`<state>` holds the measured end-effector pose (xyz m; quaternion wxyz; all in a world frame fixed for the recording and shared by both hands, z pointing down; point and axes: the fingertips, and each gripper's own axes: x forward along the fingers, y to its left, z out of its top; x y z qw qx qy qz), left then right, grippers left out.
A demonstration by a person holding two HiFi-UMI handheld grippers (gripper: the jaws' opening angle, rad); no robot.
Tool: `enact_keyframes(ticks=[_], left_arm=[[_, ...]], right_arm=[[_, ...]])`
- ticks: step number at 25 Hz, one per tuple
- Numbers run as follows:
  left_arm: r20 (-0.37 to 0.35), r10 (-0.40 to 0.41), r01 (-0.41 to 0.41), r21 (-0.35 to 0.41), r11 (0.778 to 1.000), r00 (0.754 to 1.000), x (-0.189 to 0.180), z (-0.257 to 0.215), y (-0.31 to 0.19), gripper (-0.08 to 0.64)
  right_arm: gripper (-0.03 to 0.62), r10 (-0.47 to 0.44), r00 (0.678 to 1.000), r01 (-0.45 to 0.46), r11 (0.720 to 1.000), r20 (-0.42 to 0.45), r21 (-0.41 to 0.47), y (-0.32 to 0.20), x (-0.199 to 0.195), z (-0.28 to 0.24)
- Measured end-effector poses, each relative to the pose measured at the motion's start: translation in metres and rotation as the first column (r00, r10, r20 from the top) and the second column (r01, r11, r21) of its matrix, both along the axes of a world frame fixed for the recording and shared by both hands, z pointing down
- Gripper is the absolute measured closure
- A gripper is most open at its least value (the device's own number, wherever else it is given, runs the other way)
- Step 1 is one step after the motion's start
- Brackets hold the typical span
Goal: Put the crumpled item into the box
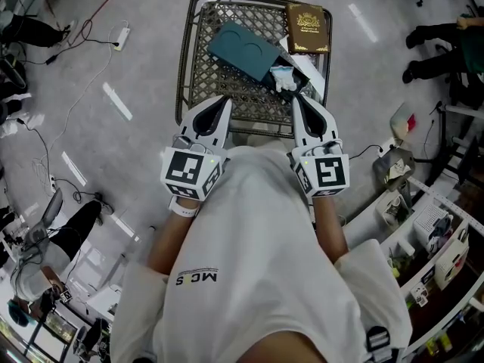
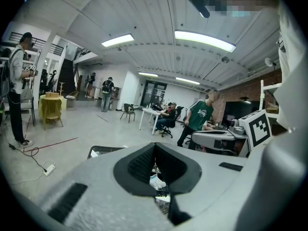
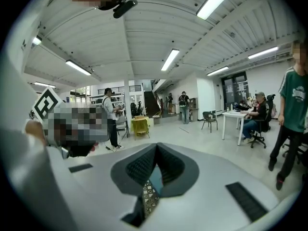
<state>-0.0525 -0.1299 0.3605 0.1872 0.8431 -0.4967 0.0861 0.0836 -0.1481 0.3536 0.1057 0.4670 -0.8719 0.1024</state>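
Note:
A crumpled white item (image 1: 283,78) lies on a wire-mesh table (image 1: 198,66), beside a teal box (image 1: 243,49) and a brown box with a gold emblem (image 1: 307,28). My left gripper (image 1: 224,100) hangs over the table's near edge, shut and holding nothing. My right gripper (image 1: 296,98) is level with it, just short of the crumpled item, also shut and holding nothing. In the left gripper view the jaws (image 2: 155,146) meet at the tip, and the crumpled item (image 2: 156,181) shows below through the gap. In the right gripper view the closed jaws (image 3: 156,146) let only mesh and a teal edge (image 3: 150,196) show.
Cables and a power strip (image 1: 121,35) run across the grey floor to the left. Shelves with clutter (image 1: 431,233) stand at the right. A person's legs (image 1: 435,44) are at the upper right. People stand and sit at desks (image 2: 159,114) farther off.

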Motion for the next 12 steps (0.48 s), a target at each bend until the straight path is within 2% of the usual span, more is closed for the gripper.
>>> enact_keyframes(ticks=[12], left_arm=[[-0.001,-0.005,0.005,0.003,1.000,1.000,0.0005,0.0011,0.0025,0.535]], right_arm=[[0.577,-0.003,1.000,0.003,1.000,0.002,-0.005,0.0023,0.0001,0.0036]])
